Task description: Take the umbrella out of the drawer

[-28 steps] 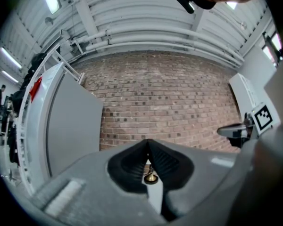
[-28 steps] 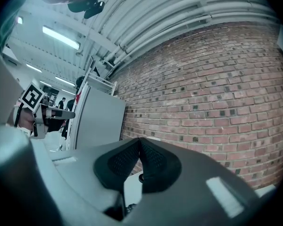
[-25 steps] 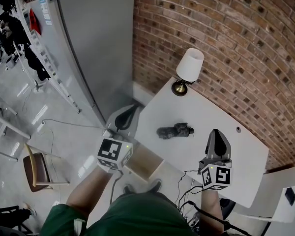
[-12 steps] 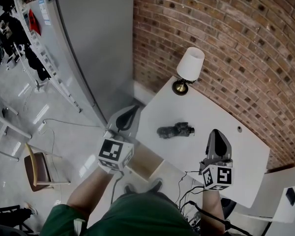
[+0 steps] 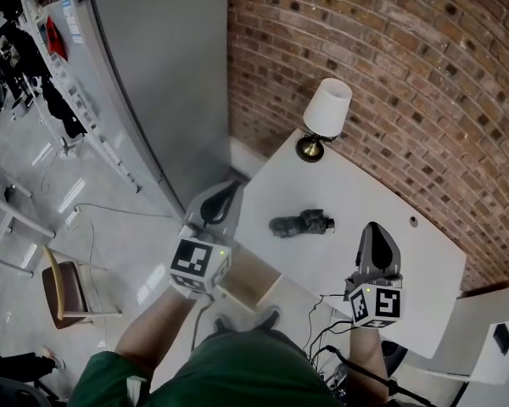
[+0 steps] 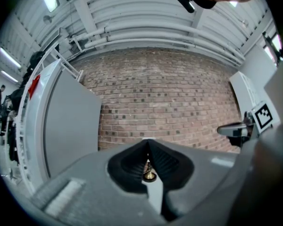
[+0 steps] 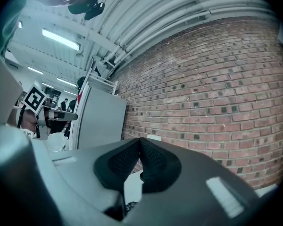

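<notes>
A folded black umbrella [image 5: 301, 224] lies on top of the white table [image 5: 390, 227], between my two grippers. Below the table's near left edge a wooden drawer [image 5: 253, 280] stands pulled out, and no contents show in it. My left gripper [image 5: 229, 189] hangs by the table's left edge, shut with nothing in it; in the left gripper view its tips [image 6: 147, 141] meet. My right gripper [image 5: 371, 227] hovers over the table right of the umbrella, also shut and holding nothing [image 7: 140, 139].
A lamp [image 5: 324, 117] with a white shade and brass base stands at the table's far corner against the brick wall [image 5: 407, 75]. A tall grey cabinet [image 5: 161, 83] rises to the left. A wooden chair [image 5: 64, 291] and cables [image 5: 327, 333] are on the floor.
</notes>
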A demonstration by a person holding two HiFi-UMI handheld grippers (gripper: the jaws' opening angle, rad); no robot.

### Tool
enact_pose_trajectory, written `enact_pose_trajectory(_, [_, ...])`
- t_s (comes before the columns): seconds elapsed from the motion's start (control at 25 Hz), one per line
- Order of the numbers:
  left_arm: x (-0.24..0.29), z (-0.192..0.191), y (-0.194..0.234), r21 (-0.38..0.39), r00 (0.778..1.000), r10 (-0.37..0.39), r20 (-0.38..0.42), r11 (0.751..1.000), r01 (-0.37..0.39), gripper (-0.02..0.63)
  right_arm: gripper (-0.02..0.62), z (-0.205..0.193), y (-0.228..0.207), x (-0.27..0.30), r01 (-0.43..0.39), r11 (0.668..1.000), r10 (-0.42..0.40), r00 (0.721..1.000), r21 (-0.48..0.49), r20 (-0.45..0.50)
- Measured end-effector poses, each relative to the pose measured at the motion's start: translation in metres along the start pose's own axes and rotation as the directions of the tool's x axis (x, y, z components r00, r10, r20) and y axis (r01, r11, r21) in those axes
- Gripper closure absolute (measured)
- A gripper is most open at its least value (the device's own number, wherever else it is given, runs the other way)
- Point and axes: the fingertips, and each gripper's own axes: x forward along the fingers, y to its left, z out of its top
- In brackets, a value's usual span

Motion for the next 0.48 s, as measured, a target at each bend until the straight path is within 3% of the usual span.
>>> enact_pose_trajectory(0.48, [0.013, -0.009, -0.007, 0.006, 1.000, 0.015, -0.014, 1.000, -0.015, 0.607, 0.595, -0.009, -0.014, 0.008, -0.015, 1.000, 0.015, 1.000, 0.007, -0.002])
